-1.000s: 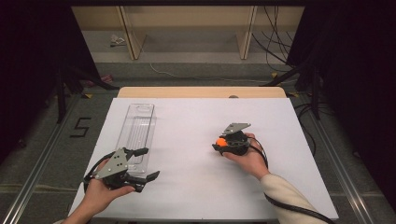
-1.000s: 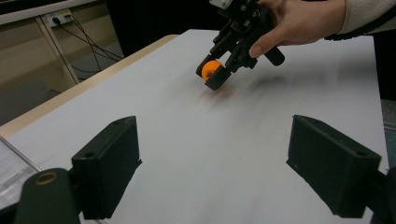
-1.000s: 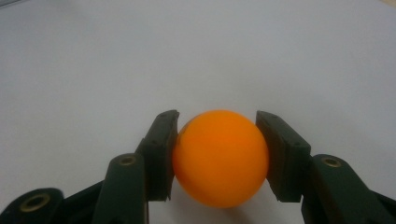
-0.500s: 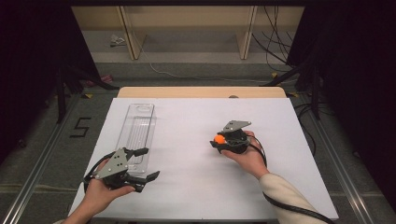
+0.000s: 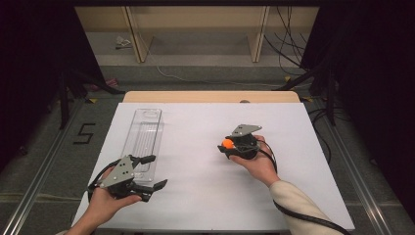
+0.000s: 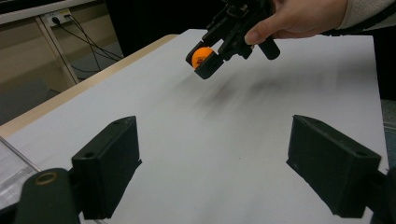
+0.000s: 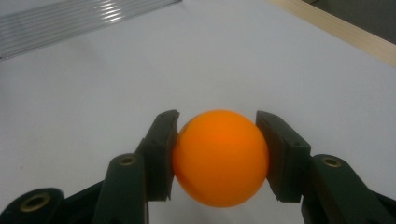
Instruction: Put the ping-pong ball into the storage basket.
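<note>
Pinching the ball (image 7: 220, 157) keeps it from rolling; right fingers (image 7: 161, 154) clamp it, probably for the tray (image 5: 143, 139) at nine o'clock. Left gripper (image 6: 233, 168) gapes empty.

Orange ball (image 7: 220, 157) sides hidden behind right gripper (image 7: 219, 156) pads; print on ball unreadable; clear tray (image 7: 79, 21) cut by top edge.

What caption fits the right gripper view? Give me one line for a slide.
Right gripper clamps an orange ball above the white table.
</note>
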`<control>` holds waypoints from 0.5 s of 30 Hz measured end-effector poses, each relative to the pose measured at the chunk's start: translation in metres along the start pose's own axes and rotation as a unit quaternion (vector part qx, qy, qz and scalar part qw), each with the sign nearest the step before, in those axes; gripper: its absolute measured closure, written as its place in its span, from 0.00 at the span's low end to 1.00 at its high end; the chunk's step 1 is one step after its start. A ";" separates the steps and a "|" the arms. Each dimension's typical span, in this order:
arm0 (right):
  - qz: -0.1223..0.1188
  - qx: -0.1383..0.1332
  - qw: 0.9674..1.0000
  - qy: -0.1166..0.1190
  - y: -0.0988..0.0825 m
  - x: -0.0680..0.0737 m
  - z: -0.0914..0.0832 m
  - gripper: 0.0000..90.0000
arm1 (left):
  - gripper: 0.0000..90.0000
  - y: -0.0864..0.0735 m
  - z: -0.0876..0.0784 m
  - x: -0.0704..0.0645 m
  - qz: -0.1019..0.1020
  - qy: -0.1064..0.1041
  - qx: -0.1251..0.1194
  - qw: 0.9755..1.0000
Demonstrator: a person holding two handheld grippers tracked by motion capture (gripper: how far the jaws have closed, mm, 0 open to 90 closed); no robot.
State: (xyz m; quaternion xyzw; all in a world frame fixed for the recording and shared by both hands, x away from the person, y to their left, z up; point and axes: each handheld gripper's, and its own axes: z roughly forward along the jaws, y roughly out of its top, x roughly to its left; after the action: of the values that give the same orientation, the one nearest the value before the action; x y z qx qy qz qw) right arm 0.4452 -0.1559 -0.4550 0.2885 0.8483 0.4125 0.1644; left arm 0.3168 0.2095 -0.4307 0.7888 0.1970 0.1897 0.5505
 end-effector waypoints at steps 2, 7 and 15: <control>0.002 -0.001 1.000 0.001 0.001 0.001 0.000 0.57 | 0.18 0.000 0.000 0.000 0.000 0.000 0.000 1.000; 0.000 -0.006 1.000 0.001 0.005 0.002 0.001 0.57 | 0.18 0.000 0.000 0.000 0.000 0.000 0.000 1.000; -0.001 -0.010 1.000 0.001 0.009 0.002 0.002 0.57 | 0.18 0.000 0.000 0.000 0.000 0.001 0.000 1.000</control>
State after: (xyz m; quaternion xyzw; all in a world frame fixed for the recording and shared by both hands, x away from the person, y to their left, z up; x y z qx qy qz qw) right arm 0.4477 -0.1490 -0.4495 0.2858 0.8444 0.4214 0.1667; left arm 0.3168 0.2096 -0.4308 0.7885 0.1972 0.1902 0.5506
